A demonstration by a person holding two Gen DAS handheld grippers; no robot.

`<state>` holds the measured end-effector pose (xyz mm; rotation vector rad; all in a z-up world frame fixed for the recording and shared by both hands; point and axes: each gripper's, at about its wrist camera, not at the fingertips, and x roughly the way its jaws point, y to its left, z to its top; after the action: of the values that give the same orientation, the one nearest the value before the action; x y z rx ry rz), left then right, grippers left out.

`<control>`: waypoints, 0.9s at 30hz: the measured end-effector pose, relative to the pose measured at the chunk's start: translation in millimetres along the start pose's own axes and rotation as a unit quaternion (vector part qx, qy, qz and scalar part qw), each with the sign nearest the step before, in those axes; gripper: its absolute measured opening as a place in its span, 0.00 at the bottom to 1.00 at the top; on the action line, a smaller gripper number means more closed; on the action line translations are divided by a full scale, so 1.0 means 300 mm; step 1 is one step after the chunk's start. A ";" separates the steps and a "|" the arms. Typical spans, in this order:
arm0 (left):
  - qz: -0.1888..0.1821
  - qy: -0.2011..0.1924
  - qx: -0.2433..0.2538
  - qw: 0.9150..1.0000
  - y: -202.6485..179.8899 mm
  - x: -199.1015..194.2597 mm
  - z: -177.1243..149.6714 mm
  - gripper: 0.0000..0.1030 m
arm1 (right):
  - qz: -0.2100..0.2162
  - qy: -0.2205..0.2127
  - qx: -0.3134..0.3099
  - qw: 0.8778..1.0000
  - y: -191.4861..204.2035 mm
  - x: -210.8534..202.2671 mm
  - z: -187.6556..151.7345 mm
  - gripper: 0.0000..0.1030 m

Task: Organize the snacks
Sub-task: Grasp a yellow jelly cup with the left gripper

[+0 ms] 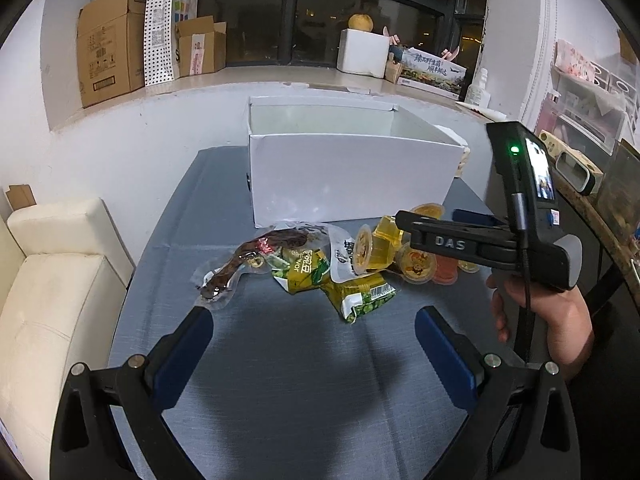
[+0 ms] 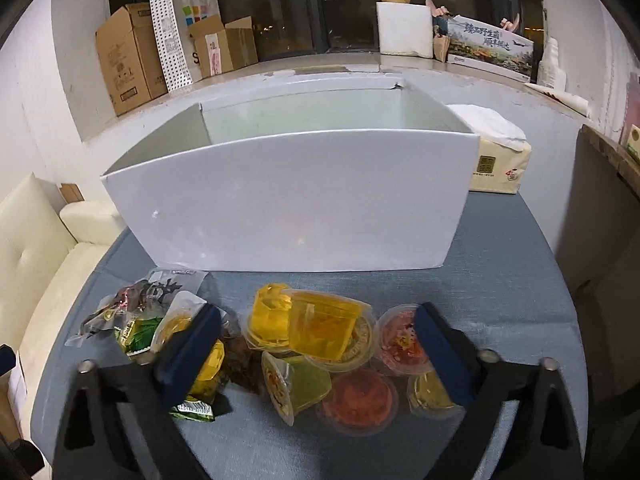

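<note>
A pile of snacks lies on the grey-blue table in front of an open white box (image 1: 352, 176), also in the right wrist view (image 2: 296, 200). The pile holds a vacuum-packed brown meat snack (image 1: 256, 256), green-yellow packets (image 1: 360, 296) and several jelly cups: yellow (image 2: 320, 328), green (image 2: 296, 388) and red (image 2: 360, 400). My left gripper (image 1: 314, 334) is open and empty, just short of the packets. My right gripper (image 2: 316, 340) is open, low over the jelly cups, its fingers on either side of them; it also shows in the left wrist view (image 1: 404, 220).
A tissue pack (image 2: 500, 164) stands right of the box. A cream sofa (image 1: 48, 304) is left of the table. Cardboard boxes (image 1: 112, 40), a dotted bag (image 1: 160, 28) and a white foam box (image 1: 364, 52) sit on the window ledge behind. A shelf (image 1: 592, 184) is at the right.
</note>
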<state>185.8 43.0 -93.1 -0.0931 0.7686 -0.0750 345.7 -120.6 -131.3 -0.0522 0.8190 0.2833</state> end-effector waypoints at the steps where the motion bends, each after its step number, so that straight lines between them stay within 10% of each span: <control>1: -0.001 -0.001 -0.001 1.000 0.001 -0.001 0.000 1.00 | -0.001 0.005 -0.002 1.000 0.001 0.005 -0.001 0.63; 3: 0.001 -0.007 -0.005 1.000 0.005 -0.004 -0.001 1.00 | -0.009 0.015 -0.005 1.000 0.005 0.019 -0.001 0.45; 27: -0.001 0.024 0.014 1.000 -0.133 0.236 0.080 1.00 | -0.008 -0.051 -0.008 0.999 -0.109 -0.301 -0.125 0.45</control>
<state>251.8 -2.4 -120.4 -0.0660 0.8144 -0.0889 269.2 -178.5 -93.4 -0.0582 0.7141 0.2756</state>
